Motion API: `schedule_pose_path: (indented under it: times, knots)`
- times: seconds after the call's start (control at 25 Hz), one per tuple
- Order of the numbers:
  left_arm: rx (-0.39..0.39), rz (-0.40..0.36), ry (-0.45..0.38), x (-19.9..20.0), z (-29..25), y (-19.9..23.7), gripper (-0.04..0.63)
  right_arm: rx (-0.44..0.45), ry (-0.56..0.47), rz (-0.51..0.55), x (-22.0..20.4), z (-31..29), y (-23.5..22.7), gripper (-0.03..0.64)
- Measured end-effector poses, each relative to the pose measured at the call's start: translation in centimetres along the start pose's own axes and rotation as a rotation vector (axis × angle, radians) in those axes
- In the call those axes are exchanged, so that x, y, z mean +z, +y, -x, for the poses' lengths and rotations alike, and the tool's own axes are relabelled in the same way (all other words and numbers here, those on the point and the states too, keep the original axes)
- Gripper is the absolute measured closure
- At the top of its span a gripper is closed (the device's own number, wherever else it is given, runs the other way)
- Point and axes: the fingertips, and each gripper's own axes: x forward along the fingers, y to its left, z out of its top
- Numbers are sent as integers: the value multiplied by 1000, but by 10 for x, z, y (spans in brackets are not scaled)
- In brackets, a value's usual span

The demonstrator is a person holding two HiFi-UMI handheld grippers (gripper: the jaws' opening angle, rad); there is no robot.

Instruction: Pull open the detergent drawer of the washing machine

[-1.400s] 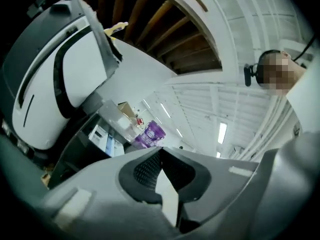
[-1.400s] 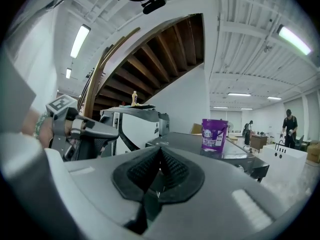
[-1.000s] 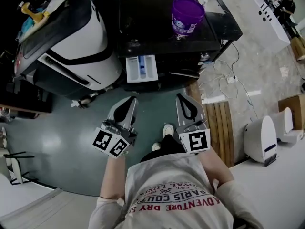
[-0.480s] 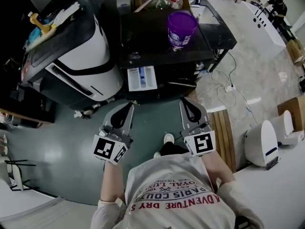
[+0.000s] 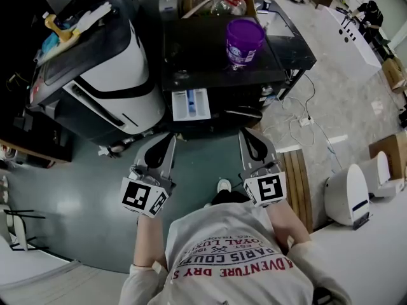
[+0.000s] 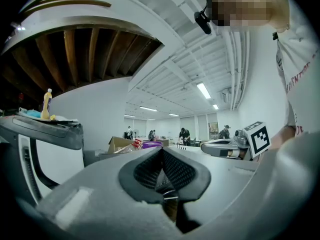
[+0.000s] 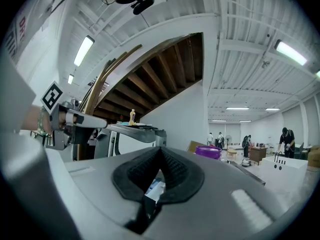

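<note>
Head view: left gripper [image 5: 170,140] and right gripper [image 5: 248,136], jaws closed empty, hover over grey-green floor [image 5: 76,196] (detergent drawer [image 5: 191,103] pulled out)

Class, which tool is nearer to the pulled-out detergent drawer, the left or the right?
Left. The left tool points just short of the detergent drawer; the right tool lies farther off to its right.

White T-shirt [image 5: 236,250], red lettering — grey hand-held grippers [image 5: 170,138] [image 5: 245,135], black-and-white marker cubes [image 5: 144,197].

Head view steeply down over washing machine [image 5: 197,53], gripper views level, sharing purple bucket [image 5: 245,40]
</note>
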Motion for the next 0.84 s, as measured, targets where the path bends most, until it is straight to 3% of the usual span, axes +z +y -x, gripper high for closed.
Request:
schedule_pose_path:
  times: [0.84]
  knots:
    - [13,17,22,-17,9,7,604,11,24,-18,-9,3,10,617]
